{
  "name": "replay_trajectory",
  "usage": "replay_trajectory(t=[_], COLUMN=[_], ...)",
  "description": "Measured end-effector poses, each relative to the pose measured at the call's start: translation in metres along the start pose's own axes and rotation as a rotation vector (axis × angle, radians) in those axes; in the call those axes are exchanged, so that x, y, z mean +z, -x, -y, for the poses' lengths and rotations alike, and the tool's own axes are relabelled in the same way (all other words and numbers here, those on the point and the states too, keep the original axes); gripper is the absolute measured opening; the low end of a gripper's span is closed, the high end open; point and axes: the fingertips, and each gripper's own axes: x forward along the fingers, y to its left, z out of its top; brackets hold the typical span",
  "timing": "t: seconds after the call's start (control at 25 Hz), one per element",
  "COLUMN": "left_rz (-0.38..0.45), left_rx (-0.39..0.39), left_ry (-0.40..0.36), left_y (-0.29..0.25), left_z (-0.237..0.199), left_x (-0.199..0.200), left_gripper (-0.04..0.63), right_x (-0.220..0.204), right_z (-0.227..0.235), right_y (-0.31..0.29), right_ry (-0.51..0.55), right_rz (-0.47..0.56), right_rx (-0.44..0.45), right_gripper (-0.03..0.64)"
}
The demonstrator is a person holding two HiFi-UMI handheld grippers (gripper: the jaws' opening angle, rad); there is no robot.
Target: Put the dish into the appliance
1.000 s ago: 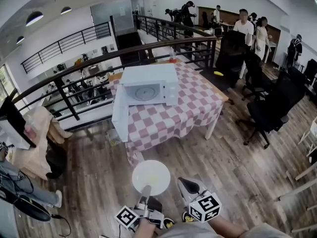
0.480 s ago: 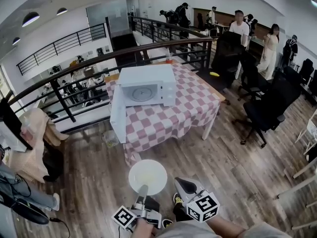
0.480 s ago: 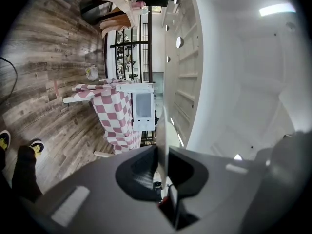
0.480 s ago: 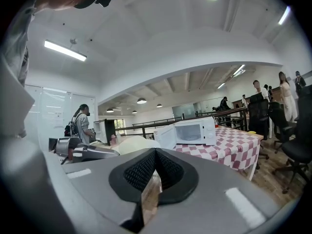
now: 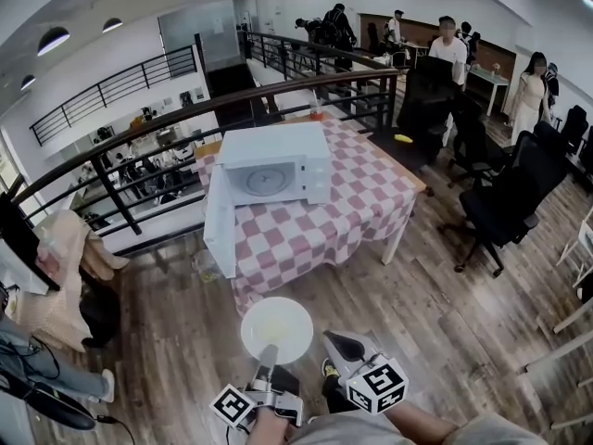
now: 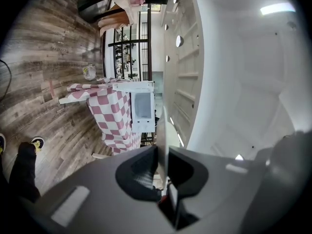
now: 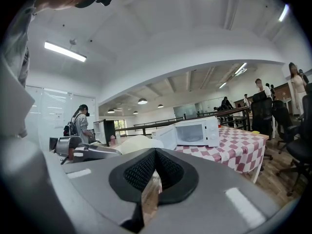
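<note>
A round white dish (image 5: pixel 276 330) hangs flat over the wooden floor, with my left gripper (image 5: pixel 268 352) shut on its near rim. In the left gripper view the dish (image 6: pixel 164 130) shows edge-on, clamped between the two dark pads. My right gripper (image 5: pixel 339 341) is beside it on the right, shut and empty, and its pads (image 7: pixel 168 168) meet at the tip. The white microwave (image 5: pixel 278 163) stands ahead on a red-and-white checked table (image 5: pixel 352 216). Its door (image 5: pixel 219 221) is swung open to the left. The microwave (image 7: pixel 195 130) also appears in the right gripper view.
Black office chairs (image 5: pixel 505 207) stand to the right of the table. A dark railing (image 5: pixel 278 95) runs behind it, with several people (image 5: pixel 454 44) further back. Clothing is piled on a seat (image 5: pixel 65 267) at the left. A small yellow object (image 5: pixel 401 138) lies on the table's far corner.
The table and microwave have drifted slightly left in the head view. Both grippers and the dish keep their places. A person at the back right has walked further right.
</note>
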Motion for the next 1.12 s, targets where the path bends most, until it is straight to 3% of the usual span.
replay_trajectory(t=[0.52, 1.12], left_rz=[-0.017, 0.005], left_rx=[0.013, 0.045], left_ry=[0.003, -0.005], left_y=[-0.103, -0.219], left_z=[-0.015, -0.017], left_x=[0.031, 0.048], left_gripper=[0.029, 0.029], right_x=[0.012, 0.041], right_z=[0.075, 0.166], right_y=[-0.075, -0.151], right_ry=[-0.017, -0.036], right_rz=[-0.016, -0.022], right_rx=[-0.021, 0.022], right_gripper=[0.0, 0.0])
